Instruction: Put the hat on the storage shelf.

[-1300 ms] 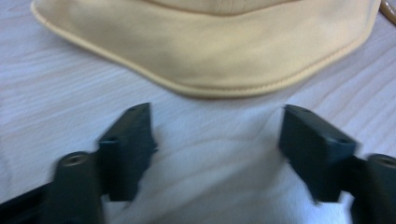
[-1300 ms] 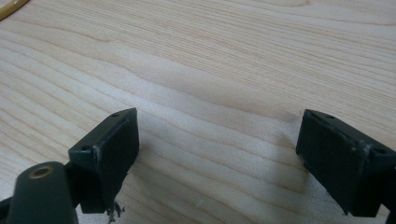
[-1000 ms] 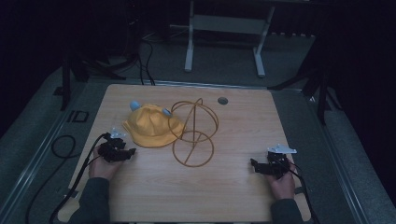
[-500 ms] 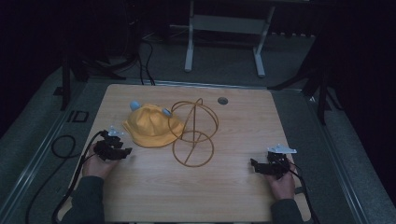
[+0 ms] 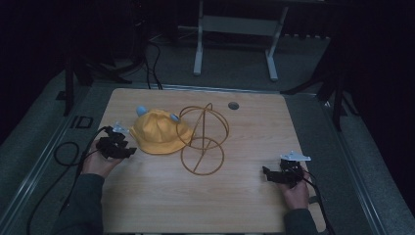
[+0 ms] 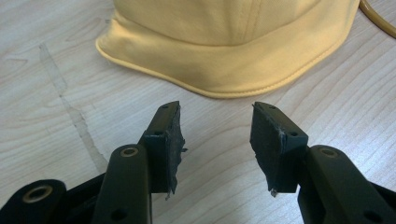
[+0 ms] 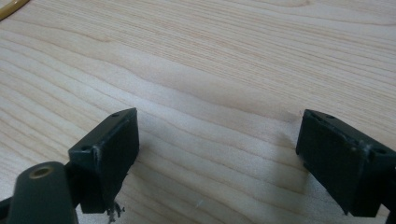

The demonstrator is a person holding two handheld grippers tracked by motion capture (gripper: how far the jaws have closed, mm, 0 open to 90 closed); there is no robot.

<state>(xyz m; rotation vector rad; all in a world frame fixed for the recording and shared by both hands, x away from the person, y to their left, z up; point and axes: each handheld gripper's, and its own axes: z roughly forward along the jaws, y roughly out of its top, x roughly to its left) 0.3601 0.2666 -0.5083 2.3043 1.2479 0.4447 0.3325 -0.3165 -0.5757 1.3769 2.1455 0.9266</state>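
Facing yellow hat [image 6: 233, 42] | left tool [image 6: 215, 140] parted (empty) | right tool [image 7: 217, 163] wider

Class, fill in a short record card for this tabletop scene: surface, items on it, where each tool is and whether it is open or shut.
Surface: light wooden table
Item 1: yellow hat, lying brim down
Item 2: orange wire frame, right of the hat, beside its brim
Item 3: small dark round spot at the far edge
Left tool: open, pointed at the hat's brim, not touching it
Right tool: open wide, above bare wood, holding nothing
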